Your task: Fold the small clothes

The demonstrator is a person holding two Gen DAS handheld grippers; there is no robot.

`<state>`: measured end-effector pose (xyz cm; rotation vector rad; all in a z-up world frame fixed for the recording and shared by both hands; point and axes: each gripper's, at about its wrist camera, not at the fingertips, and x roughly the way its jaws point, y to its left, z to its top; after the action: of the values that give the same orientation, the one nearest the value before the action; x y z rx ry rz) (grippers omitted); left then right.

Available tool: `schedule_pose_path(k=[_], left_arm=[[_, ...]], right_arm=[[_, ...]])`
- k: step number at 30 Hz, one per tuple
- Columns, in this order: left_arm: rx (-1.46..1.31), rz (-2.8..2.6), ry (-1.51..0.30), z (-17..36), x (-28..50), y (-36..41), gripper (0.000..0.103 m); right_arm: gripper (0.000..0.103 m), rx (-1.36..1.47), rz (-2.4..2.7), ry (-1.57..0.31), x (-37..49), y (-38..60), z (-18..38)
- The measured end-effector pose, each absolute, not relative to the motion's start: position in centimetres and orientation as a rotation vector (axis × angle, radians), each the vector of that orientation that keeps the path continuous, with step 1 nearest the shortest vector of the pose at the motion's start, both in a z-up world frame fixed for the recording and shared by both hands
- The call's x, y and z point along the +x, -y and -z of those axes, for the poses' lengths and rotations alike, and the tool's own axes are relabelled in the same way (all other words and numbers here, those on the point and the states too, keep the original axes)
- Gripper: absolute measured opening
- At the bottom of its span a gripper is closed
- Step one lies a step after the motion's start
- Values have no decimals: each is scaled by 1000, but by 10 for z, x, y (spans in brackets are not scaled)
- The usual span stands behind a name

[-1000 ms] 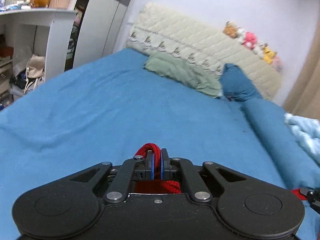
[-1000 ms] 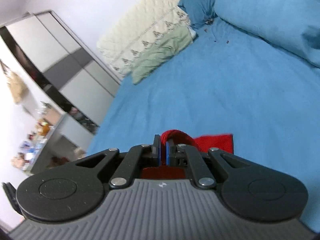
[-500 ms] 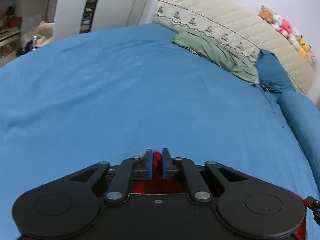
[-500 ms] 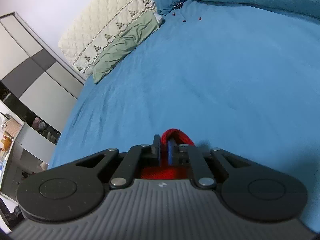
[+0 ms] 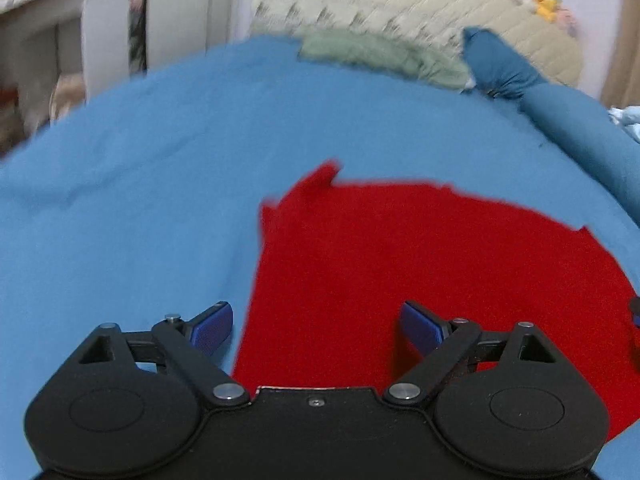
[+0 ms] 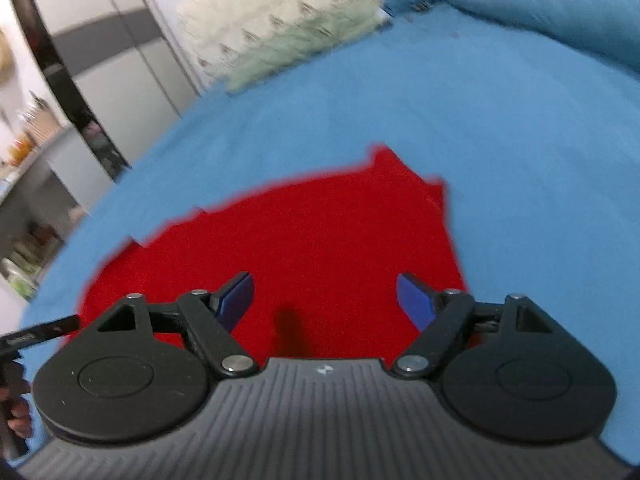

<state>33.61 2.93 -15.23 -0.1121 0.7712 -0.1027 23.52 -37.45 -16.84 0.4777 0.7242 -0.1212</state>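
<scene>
A red garment lies flat on the blue bed sheet; it also shows in the right wrist view. My left gripper is open and empty, hovering over the garment's near left edge. My right gripper is open and empty, above the garment's near right part. Both views are blurred by motion. The garment's near edge is hidden under the gripper bodies.
A green pillow and a dark blue pillow lie against the cream quilted headboard. A rolled blue duvet runs along the right side. A white desk and wardrobe stand left of the bed.
Both grippers were shut on red fabric; now both are open and the garment lies spread flat on the sheet. Both cameras have pulled back and tilted down.
</scene>
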Motion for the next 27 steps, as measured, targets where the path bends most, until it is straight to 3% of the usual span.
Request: schedule_pose_path(k=[2,9,11,13,17,27], left_arm=[[-132,106,-790,164,339,-37,94],[-85,88,-756,147,324,-31,94],[-59,85,-690,124,312,-27,93],[24,66,-619,93,297,-6,94],[-6,210,-608,60,287,28,103],[-45,306,-790,120,325,123,103]], right_arm=[[79,496,119,-709,230,381,178],[81,446,116,-702,222,371,160],[85,424,136,-674,214,371,140],[97,372,211,-665,195,371,119],[100,370,242,-645,162,373,97],[96,353,304,-710,148,370,142]])
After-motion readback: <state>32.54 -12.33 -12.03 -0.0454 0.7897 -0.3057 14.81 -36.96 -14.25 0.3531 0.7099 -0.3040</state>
